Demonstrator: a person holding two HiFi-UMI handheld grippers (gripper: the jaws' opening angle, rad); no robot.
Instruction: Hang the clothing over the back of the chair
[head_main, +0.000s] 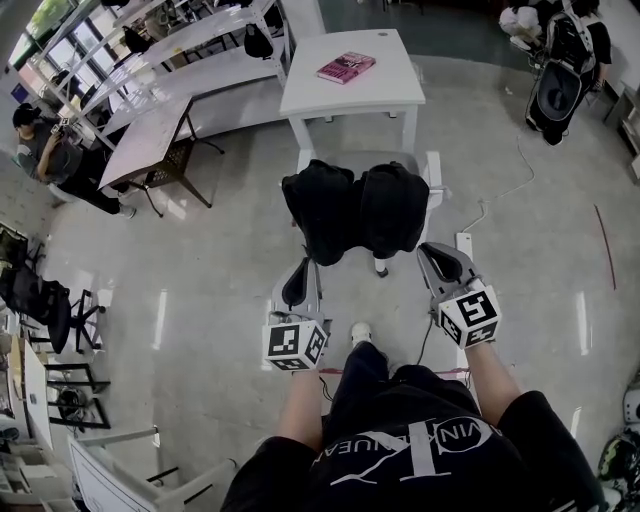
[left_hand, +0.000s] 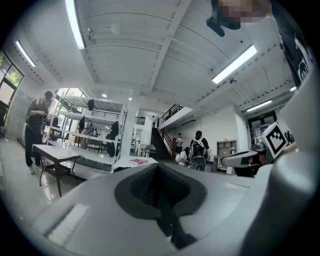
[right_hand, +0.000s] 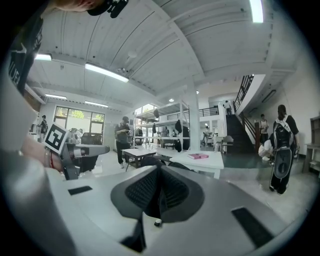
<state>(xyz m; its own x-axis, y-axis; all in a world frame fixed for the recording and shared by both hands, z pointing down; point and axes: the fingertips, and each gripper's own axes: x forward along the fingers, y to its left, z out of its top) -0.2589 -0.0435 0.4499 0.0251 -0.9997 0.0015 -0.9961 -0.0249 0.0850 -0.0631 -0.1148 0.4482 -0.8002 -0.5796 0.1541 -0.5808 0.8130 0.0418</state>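
Clothing (head_main: 355, 210) lay draped over the chair (head_main: 433, 172) back, just ahead of and between the left tongs (head_main: 300, 272) and right tongs (head_main: 436, 256), both closed and empty. Beyond stood a surface (head_main: 390, 85) bearing a pink book (head_main: 346, 67).

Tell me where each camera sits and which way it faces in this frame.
Head view: on the person's head, facing steeply down at black clothing on the chair; torso, forearms, left gripper and right gripper show.
Left gripper view: on the left gripper, facing level across the room; its shut jaws and the right gripper show.
Right gripper view: on the right gripper, facing nearly level; shut jaws, left gripper.
Shared: all three see the pink book on the white table.
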